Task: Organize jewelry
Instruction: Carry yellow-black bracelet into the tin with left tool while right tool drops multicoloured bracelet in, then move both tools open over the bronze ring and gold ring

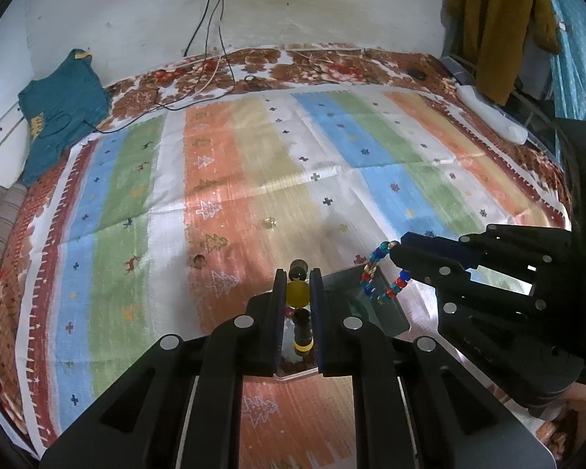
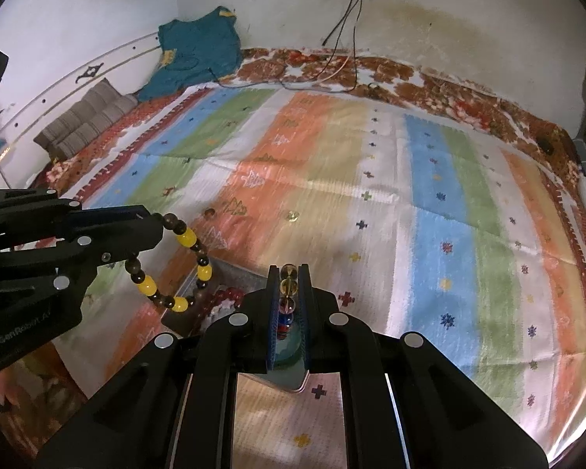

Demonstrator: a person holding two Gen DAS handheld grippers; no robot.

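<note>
Left gripper, nearest the left wrist lens, clenched on yellow bracelet: dark and yellow beads lined up between the fingers, along their length. From the right wrist view, hangs as an open loop from the left tips, drooping down and to the right, just above tray. Reads "GenRobot.AI" in white on the left gripper's side, partly blurred. Right gripper clamped on blue-red bracelet; string dangles in two strands from its tips over the tray's far end. Red beads lie inside the tray. Tray rests on striped mat, near its front edge.
</note>
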